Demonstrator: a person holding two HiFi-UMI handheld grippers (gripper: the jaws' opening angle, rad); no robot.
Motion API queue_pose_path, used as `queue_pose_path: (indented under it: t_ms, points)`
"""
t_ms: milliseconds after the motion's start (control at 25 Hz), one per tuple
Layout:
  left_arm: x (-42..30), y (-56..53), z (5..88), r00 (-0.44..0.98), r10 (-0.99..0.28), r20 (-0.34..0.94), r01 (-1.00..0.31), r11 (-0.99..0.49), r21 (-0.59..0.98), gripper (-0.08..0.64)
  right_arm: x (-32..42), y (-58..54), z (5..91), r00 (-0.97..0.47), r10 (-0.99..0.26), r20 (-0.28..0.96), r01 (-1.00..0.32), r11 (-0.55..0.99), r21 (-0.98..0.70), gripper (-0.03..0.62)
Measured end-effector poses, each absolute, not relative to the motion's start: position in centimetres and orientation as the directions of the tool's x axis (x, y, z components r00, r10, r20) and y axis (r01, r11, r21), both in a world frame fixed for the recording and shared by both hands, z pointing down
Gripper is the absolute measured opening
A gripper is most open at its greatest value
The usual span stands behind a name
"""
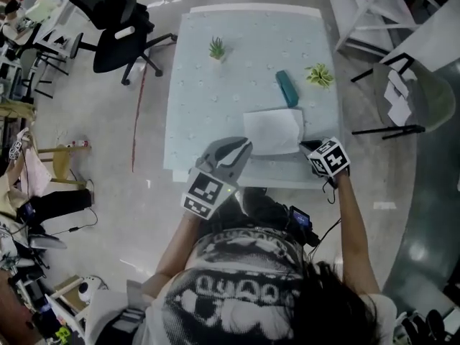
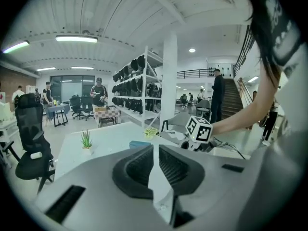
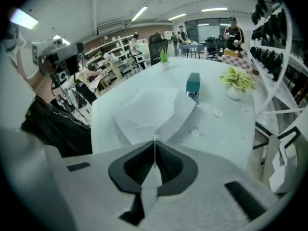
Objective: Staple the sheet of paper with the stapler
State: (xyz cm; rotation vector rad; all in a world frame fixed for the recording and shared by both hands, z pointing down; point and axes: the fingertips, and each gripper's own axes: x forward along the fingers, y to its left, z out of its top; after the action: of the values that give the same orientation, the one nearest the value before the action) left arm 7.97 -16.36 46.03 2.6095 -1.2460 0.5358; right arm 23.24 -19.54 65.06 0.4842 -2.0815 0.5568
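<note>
The right gripper (image 3: 154, 142) is tipped steeply down at the table's near edge, on the end of a bare forearm (image 1: 353, 228) stretched straight out from the shoulder. Its jaws are pressed together on the near right corner of the sheet of paper (image 1: 272, 130). The paper rises to a point at the pads and folds into a shallow tent ahead of them.

The left gripper (image 2: 153, 147) is held lower and flatter, off to the other gripper's left, at the front edge of the table (image 1: 208, 106). Its jaws are barely parted, with a thin slit between the pads and nothing in it.

From the head view the right gripper's jaws are mostly covered by its own marker cube, and the pinched corner is lost inside the pads. The person's head and shoulders fill the bottom of that view.

Beyond the right gripper, just past the far edge of the sheet, lies the teal stapler (image 1: 287, 88), lengthwise away from the jaws and apart from both grippers. To the stapler's right stands a small leafy plant (image 1: 319, 75). A second, spikier plant (image 1: 216, 47) stands farther off to its left, ahead of the left gripper. A black office chair (image 1: 118, 38) stands on the floor beyond the table's far left corner.
</note>
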Motion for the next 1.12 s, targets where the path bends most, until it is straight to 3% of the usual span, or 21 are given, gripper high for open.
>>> queue_pose_path:
  t_ms: [640, 1120]
  points:
    - [7.8, -17.9, 46.1, 0.517, -0.752, 0.409, -0.828, -0.560, 0.017, 0.031, 25.3, -24.7, 67.5, -0.423, 0.097, 0.901, -0.339, 0.905, -0.256, 0.014]
    - [6.1, -16.6, 47.0, 0.493, -0.758, 0.427, -0.847, -0.530, 0.036, 0.031, 25.8, -27.3, 68.1, -0.381, 0.043, 0.924, -0.341, 0.922, -0.184, 0.048]
